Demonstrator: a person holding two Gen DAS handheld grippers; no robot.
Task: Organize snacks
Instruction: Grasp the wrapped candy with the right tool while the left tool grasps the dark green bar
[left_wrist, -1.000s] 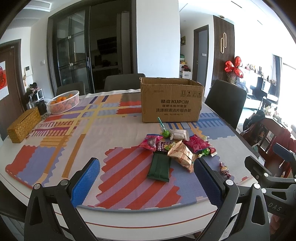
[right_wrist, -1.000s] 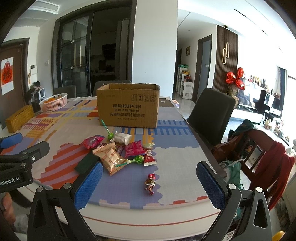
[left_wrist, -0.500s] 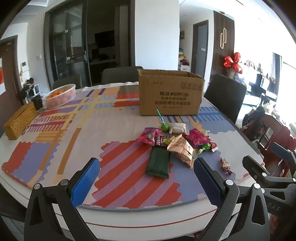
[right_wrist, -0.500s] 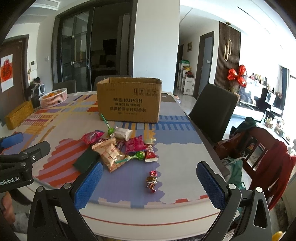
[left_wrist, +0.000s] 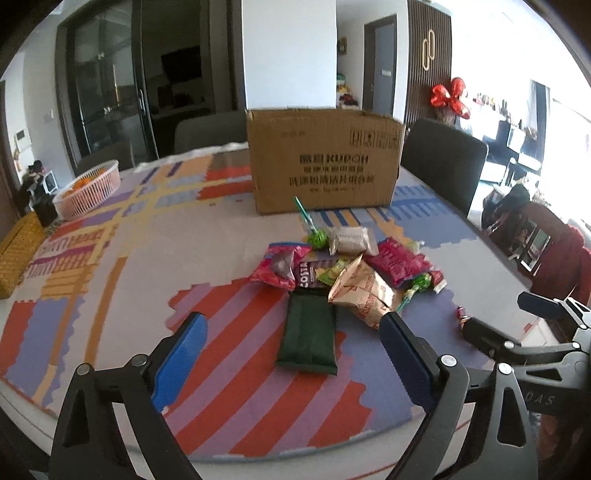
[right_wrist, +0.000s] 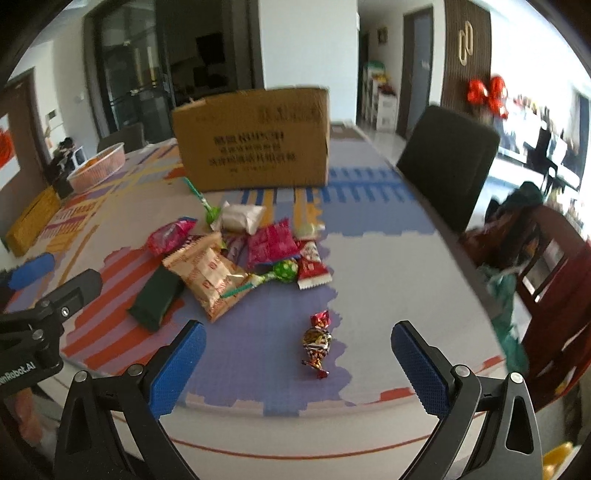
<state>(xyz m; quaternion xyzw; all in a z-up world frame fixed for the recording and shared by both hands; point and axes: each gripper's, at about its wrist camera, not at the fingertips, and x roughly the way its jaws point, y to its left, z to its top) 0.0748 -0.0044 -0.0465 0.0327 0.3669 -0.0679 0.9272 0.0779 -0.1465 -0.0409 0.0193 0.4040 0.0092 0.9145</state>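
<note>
While both of our grippers hover spread wide and empty over the table's (left_wrist: 122, 236) near edge, the cardboard box (left_wrist: 323, 162) stands upright toward its far edge. Between box and near edge lies the snack pile: a dark green packet (left_wrist: 308, 334) nearest the left gripper (left_wrist: 291, 354), touching a tan wrapped snack (left_wrist: 360, 290), with pink bags (right_wrist: 271, 242) and a white pouch (right_wrist: 242, 218) behind. One foil-wrapped candy (right_wrist: 317, 341) lies apart, just ahead of our right gripper (right_wrist: 295, 363). A pink basket (left_wrist: 88, 188) sits near the far left edge.
</note>
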